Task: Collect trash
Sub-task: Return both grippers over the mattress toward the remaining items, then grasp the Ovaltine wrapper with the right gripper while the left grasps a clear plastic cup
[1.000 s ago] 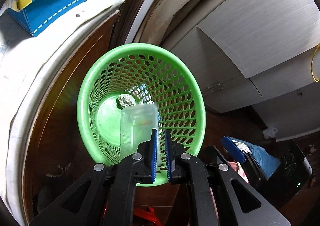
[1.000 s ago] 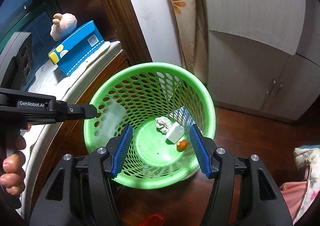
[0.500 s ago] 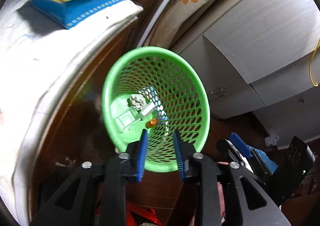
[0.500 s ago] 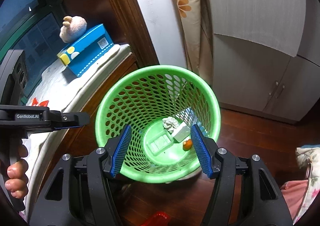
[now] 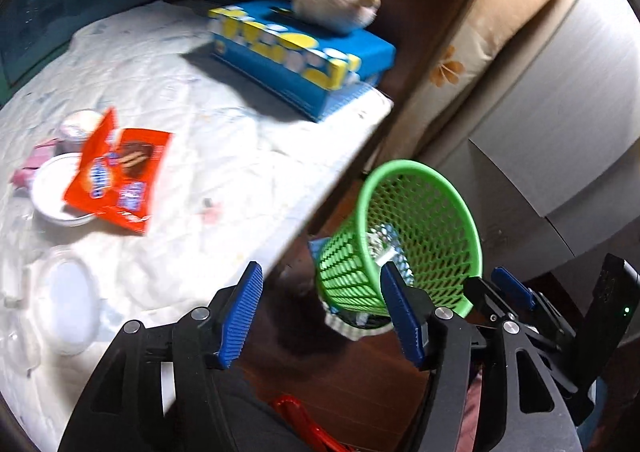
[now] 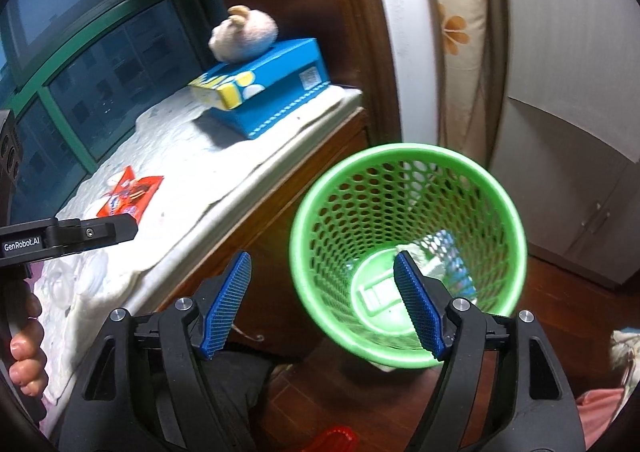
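Both grippers, left (image 5: pixel 324 312) and right (image 6: pixel 324 308), are opening with nothing between them. The bin (image 6: pixel 404 252) already holds trash; the red wrapper (image 5: pixel 116 176) waits at 10 o'clock (likely next).

Green mesh bin (image 6: pixel 408 252) upright on floor, orange wrapper (image 5: pixel 116 172) on tabletop

The basket (image 6: pixel 408 252) is bright green, its wall a mesh of round holes. The box (image 5: pixel 304 56) is blue with yellow and white spots and a white dashed line along its lower edge. The wrapper (image 5: pixel 116 176) is orange-red with blue lettering. The cloth (image 5: pixel 208 140) is white. The curtain (image 6: pixel 460 32) is cream with an orange flower. The pads (image 6: pixel 226 308) are blue and ribbed.
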`<state>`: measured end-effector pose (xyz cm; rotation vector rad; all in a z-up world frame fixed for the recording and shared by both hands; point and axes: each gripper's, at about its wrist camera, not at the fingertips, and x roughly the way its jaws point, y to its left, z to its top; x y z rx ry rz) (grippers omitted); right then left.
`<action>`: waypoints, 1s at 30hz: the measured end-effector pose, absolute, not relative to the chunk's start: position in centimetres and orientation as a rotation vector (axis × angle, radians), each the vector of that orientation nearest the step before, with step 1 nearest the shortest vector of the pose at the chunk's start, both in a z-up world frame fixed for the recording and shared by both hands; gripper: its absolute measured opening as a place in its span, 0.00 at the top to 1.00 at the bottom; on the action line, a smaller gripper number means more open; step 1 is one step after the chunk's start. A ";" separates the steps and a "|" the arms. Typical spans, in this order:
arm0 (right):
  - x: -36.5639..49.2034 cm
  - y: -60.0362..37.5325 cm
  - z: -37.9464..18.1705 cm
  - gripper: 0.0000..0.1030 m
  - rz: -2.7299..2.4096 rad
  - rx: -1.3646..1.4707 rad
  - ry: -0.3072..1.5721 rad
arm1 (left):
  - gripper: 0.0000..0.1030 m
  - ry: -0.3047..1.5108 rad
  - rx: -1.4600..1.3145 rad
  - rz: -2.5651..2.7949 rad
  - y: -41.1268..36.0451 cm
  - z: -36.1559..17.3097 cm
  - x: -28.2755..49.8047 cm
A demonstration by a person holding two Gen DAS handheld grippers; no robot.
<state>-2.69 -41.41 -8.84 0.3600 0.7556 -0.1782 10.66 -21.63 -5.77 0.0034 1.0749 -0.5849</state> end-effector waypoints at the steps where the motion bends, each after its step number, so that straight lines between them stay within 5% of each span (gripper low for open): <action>1: -2.4 -40.7 -8.6 0.26 -0.166 0.352 0.754 | 0.41 1.070 -0.001 -0.568 -20.8 -5.6 10.7; 30: 6.6 -26.8 -6.2 0.19 0.164 0.244 0.793 | 0.38 1.041 -0.245 -0.077 3.8 -7.8 10.6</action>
